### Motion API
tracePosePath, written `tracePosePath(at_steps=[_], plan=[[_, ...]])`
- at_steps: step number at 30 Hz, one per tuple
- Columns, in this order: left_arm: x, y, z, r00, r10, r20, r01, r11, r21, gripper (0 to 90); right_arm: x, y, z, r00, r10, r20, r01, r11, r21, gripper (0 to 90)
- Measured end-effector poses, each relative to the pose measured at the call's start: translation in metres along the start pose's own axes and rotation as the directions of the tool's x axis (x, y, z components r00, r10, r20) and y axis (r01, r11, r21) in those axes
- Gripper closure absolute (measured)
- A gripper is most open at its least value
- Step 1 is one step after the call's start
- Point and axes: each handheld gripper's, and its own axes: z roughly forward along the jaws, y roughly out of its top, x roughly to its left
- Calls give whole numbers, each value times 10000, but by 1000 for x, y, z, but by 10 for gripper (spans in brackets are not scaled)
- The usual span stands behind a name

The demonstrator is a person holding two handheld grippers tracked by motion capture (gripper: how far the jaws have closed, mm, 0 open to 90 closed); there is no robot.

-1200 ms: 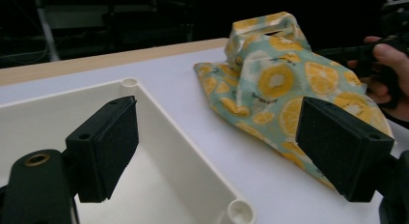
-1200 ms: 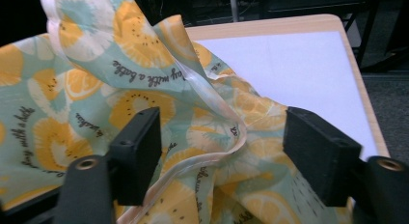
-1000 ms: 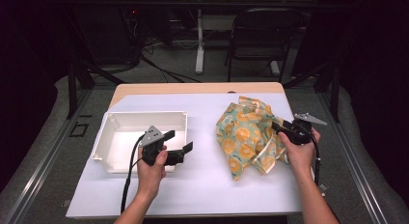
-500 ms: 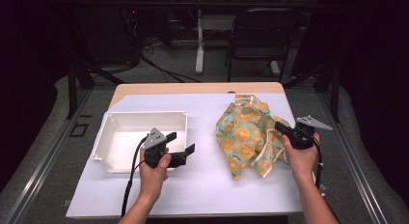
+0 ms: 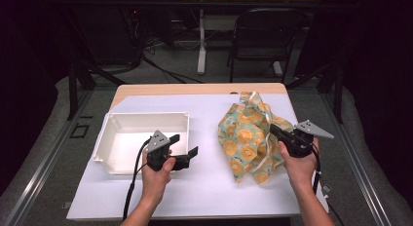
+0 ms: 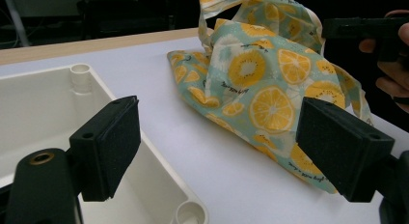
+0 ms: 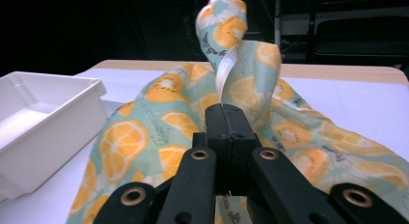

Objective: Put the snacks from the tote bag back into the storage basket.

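A teal cloth bag (image 5: 243,138) printed with orange slices lies bunched on the right half of the white table cover (image 5: 209,187). My right gripper (image 5: 273,130) is at its right side, shut on a white ribbon (image 7: 225,69) that rises from between the jaws. The cloth (image 7: 144,132) spreads out in front of that gripper (image 7: 226,110). My left gripper (image 5: 185,144) is open at the near right corner of the white bin (image 5: 146,115), with nothing between its pads. In the left gripper view the cloth (image 6: 260,74) lies beyond the spread jaws of this gripper (image 6: 222,134).
The white bin (image 6: 48,98) has nothing in it and sits on the left half of the table (image 7: 43,108). A strip of bare wood (image 5: 195,88) runs along the table's far edge. Behind it stands a black folding chair (image 5: 265,36). The surroundings are dark.
The right gripper has drawn slightly toward the person with the ribbon, and the cloth has bunched up taller. The left hand has edged a little to the right.
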Motion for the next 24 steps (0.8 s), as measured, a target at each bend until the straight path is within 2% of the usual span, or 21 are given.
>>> tracePosePath(at_steps=[10,16,18,20,22,23,24], plan=[[-5,5,1,9999,34,113,-34,10000,-82,166,27,1,-4,9983,-307,-491,300,9994,-148,900],[-9,11,5,9997,141,209,-138,9998,-144,166,45,-3,-3,9942,-598,-892,596,9982,-41,900],[-11,13,7,9995,227,234,-223,9996,-165,165,48,-3,-3,9934,-677,-921,682,9977,22,900],[-12,14,8,9993,235,284,-232,9997,-113,165,49,-2,-4,9944,-911,-541,908,9958,-89,900],[-12,13,8,9992,291,279,-289,9996,-78,164,38,2,-6,9964,-845,-4,845,9961,-269,867],[-12,13,8,9992,291,279,-289,9996,-78,164,38,2,-6,9964,-845,-4,845,9961,-269,867],[-12,12,8,9992,311,263,-310,9995,-63,164,30,3,-7,9959,-843,316,853,9959,-295,835]])
